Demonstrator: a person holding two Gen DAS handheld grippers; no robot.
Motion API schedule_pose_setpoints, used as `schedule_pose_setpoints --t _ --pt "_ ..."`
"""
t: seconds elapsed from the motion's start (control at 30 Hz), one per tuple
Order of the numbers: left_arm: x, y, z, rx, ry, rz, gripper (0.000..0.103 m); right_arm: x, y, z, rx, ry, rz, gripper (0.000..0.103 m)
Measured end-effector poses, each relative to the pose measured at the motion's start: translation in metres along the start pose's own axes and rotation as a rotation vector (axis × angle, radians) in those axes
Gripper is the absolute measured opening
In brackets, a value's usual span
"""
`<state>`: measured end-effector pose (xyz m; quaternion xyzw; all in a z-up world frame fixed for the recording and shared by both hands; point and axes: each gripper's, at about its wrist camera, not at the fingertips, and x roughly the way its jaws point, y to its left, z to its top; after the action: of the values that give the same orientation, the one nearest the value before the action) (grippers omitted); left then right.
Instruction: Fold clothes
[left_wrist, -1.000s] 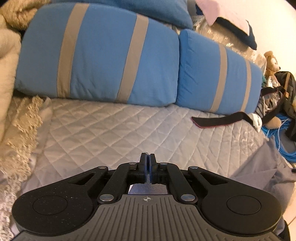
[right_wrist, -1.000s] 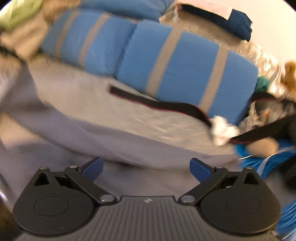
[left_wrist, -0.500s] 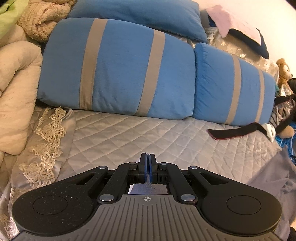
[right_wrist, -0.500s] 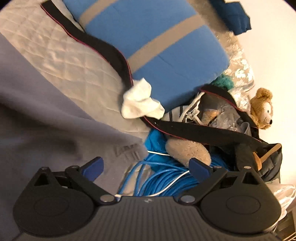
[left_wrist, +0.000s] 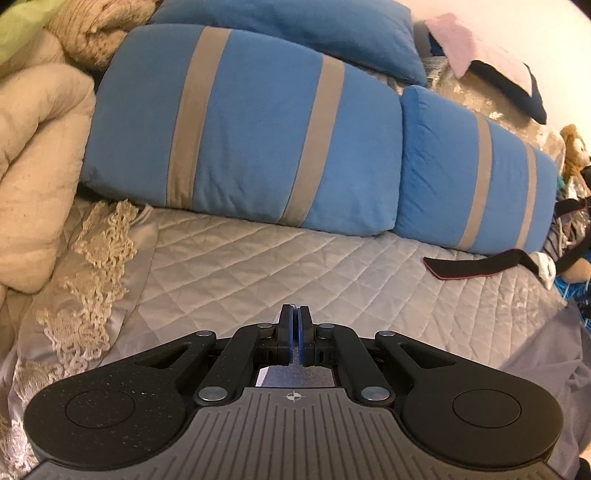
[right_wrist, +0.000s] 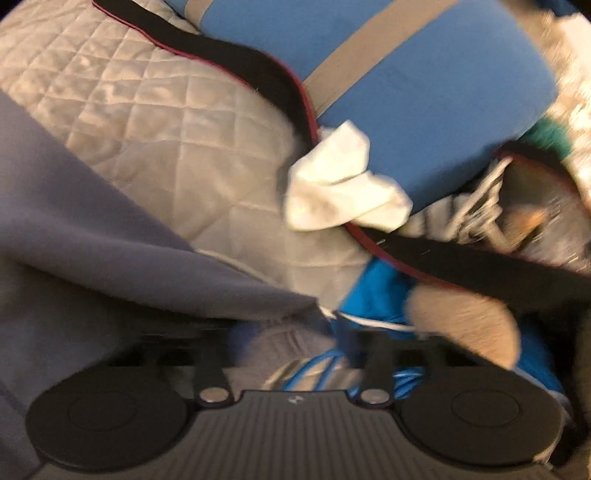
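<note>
A grey garment (right_wrist: 92, 258) lies across the quilted bed cover (right_wrist: 166, 110); its corner reaches the bed's right edge. My right gripper (right_wrist: 291, 336) is blurred and low over that corner. Its jaws are closing, still apart, with the grey corner and some blue cable (right_wrist: 321, 369) between them. In the left wrist view the same garment (left_wrist: 546, 354) shows at the right. My left gripper (left_wrist: 294, 314) is shut above the quilt (left_wrist: 295, 266). A sliver of grey cloth shows at its tips and more grey fabric hangs beneath the fingers.
Two blue pillows with tan stripes (left_wrist: 251, 129) line the back of the bed. A cream comforter (left_wrist: 33, 166) is piled at the left. A black strap (right_wrist: 236, 59), a white sock (right_wrist: 340, 184) and a plush toy (right_wrist: 465, 325) crowd the right edge.
My right gripper swung right and down from the middle of the bed to the garment's corner by the cables, and its wide-open jaws have come partly together. The left gripper stayed shut, its view tilting slightly.
</note>
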<state>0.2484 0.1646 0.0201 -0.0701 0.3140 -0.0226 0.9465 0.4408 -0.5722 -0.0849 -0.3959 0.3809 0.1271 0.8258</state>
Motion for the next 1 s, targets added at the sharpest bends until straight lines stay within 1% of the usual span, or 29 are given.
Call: schedule_pose_setpoints --t 0.07,0.2,0.3,0.47,0.53,0.7,0.83,1.0 --pt "-0.001 0.005 0.0 -0.013 -0.003 0.021 0.002 -0.004 -0.001 -0.002 0.028 -0.008 -0.012 0.0" --pt "-0.009 0.023 0.004 -0.092 -0.027 0.094 0.001 -0.019 -0.013 -0.01 0.165 -0.039 -0.061 0.0" --pt "-0.018 0.038 0.014 -0.122 -0.056 0.14 0.001 -0.032 -0.017 -0.016 0.212 -0.053 -0.097 0.0" --pt "-0.017 0.053 0.034 -0.129 -0.101 0.154 0.001 -0.037 -0.022 -0.012 0.264 -0.054 -0.142 0.0" --pt "-0.009 0.052 0.04 -0.105 -0.11 0.167 0.001 -0.036 -0.021 -0.007 0.281 -0.052 -0.157 0.0" --pt "0.02 0.053 0.048 -0.097 -0.094 0.18 0.001 -0.028 -0.023 0.005 0.293 -0.035 -0.182 0.0" --pt "0.051 0.054 0.053 -0.073 -0.068 0.195 0.001 -0.021 -0.022 0.011 0.303 -0.021 -0.192 0.0" --pt "0.098 0.062 0.053 -0.069 -0.022 0.211 0.002 -0.013 -0.02 0.012 0.318 0.008 -0.195 0.0"
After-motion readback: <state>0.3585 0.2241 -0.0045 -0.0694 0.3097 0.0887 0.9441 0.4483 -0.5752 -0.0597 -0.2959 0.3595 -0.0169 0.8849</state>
